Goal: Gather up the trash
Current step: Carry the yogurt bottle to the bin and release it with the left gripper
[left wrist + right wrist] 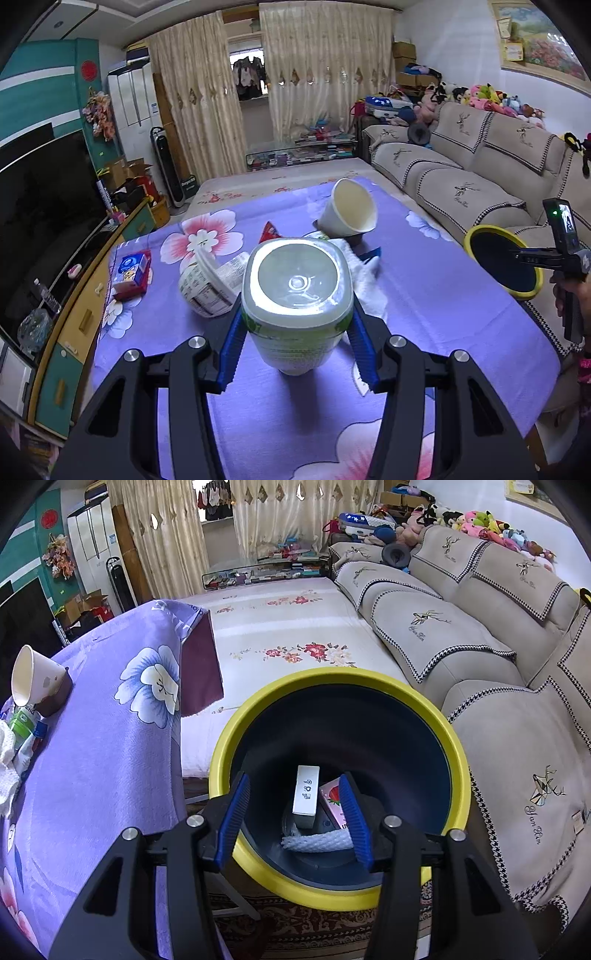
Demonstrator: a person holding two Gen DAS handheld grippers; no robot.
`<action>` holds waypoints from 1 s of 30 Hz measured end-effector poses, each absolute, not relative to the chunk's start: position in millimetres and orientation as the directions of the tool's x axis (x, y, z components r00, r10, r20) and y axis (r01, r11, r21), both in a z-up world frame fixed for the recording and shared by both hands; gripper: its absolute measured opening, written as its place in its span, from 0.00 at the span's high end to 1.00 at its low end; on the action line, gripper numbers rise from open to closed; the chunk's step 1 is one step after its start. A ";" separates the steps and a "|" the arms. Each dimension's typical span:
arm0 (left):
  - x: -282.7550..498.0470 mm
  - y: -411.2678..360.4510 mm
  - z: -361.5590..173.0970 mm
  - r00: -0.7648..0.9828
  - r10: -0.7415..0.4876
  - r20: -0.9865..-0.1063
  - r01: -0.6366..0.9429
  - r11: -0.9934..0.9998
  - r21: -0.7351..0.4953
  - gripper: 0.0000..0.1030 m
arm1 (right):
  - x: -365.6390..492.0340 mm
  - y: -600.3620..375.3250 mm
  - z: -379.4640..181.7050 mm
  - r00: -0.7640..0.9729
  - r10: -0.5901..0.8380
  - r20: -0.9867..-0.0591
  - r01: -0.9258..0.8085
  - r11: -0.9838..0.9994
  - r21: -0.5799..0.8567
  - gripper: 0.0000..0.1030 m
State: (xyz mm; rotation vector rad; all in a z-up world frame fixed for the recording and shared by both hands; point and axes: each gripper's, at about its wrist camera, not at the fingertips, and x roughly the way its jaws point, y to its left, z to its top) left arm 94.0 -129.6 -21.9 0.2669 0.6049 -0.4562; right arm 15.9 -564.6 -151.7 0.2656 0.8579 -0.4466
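Left tool (pixel 297 325): its blue pads are clamped on a white plastic bottle with a green label (pixel 295 295), lower centre of the left wrist view; the bottle's base faces the camera and it is off the cloth.
Right tool (pixel 295 812): its jaws grip the near rim of a yellow-rimmed dark bin (pixel 458 760), lower centre of the right wrist view, one pad inside the rim and one outside.
Bin contents: a white carton (pixel 306 794), a pink strawberry carton (pixel 332 801) beside it, and white foam netting (pixel 317 842) at the bottom.
Bin in left view: at the right edge, mouth turned toward the bench (pixel 461 302), held beside it, with a hand (pixel 576 295) on the tool's grip.
Bench: covered by a purple flowered cloth (pixel 424 295).
Trash on bench: a tipped paper cup (pixel 349 212) upper centre; a tipped white tub with printed label (pixel 203 288) left of the bottle; a blue and red carton (pixel 131 271) further left; a red wrapper (pixel 269 230); crumpled white tissue (pixel 369 277) right of the bottle.
Surroundings: beige sofa (pixel 461 166) on the right, television (pixel 44 206) on the left.
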 end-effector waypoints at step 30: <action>79.2 -388.4 22.1 0.389 -0.674 -0.627 0.848 0.529 -0.043 0.50 | -70.6 -620.0 -110.6 0.632 -0.339 -0.697 0.550 0.830 0.095 0.53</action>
